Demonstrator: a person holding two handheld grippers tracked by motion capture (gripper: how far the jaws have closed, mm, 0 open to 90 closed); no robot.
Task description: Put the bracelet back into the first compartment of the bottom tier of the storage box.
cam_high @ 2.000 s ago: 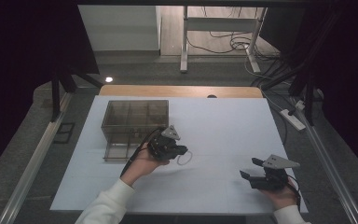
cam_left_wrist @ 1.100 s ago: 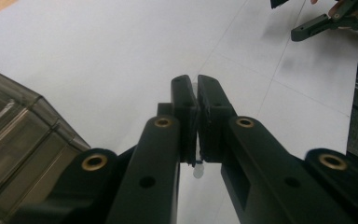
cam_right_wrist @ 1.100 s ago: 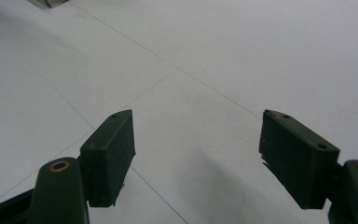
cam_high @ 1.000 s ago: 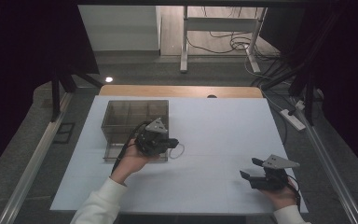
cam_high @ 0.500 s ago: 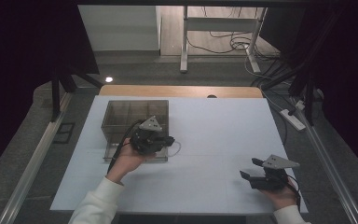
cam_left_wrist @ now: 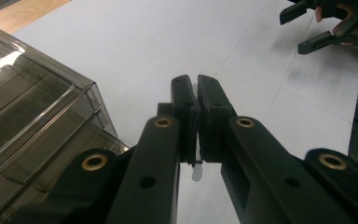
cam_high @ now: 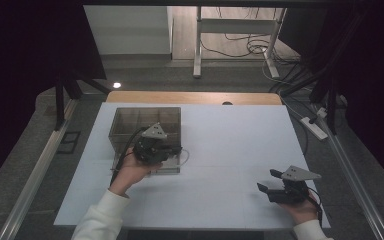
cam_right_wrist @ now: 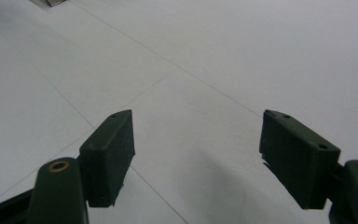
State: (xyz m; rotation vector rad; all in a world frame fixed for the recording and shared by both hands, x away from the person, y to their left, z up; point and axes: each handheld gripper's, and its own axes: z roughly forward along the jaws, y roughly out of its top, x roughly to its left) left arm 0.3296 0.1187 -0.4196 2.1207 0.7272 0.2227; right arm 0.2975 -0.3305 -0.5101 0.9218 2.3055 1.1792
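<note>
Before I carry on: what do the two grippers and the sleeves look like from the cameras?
Both grippers, left and right, are black, each topped with a grey three-cornered plate and trailing a black cable. In the gripper views the jaws are blocky black pads on arms with brass-coloured rivets. The person wears white sleeves.

small pale translucent piece (cam_left_wrist: pixel 196 173) pinched in the left gripper (cam_left_wrist: pixel 197 100): mostly hidden between the black pads, too small to identify. smoky plastic organiser box (cam_left_wrist: pixel 32 126) beside that gripper: cut off at the left edge.
</note>
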